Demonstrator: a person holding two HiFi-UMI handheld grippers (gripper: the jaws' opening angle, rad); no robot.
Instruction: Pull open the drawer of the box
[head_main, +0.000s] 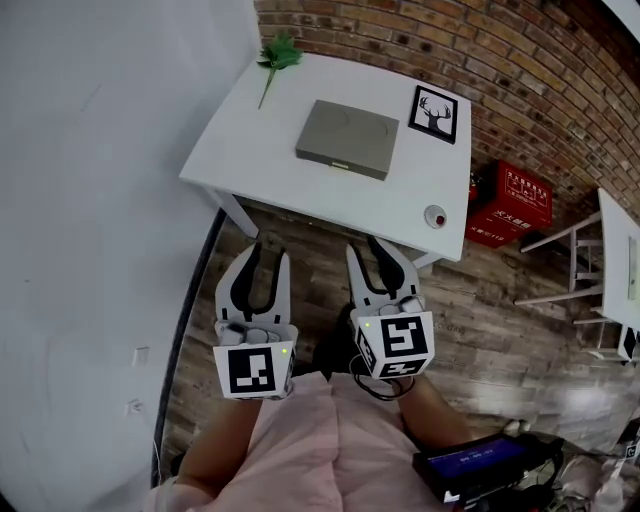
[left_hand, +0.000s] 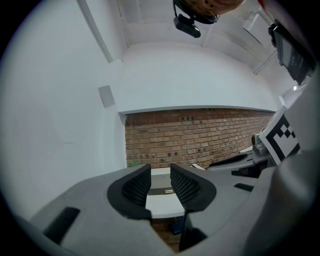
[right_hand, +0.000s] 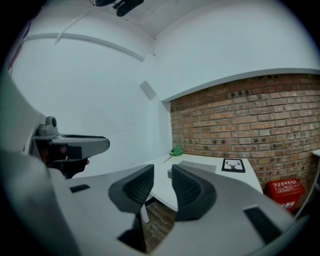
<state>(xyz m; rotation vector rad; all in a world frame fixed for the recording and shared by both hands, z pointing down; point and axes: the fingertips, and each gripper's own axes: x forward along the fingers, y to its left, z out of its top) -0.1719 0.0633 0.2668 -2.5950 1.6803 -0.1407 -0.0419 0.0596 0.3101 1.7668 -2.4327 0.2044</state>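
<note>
Grey box (head_main: 347, 138), white table (head_main: 250, 140), red-brown brick wall (head_main: 480, 45) (crate (head_main: 515, 205) brighter red), green sprig (head_main: 280, 52).

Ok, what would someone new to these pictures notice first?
The flat grey box in the middle of the white table, with a deer picture at its far right and a green sprig at the far left corner. Nearer, the left gripper and right gripper hang open and empty.
</note>
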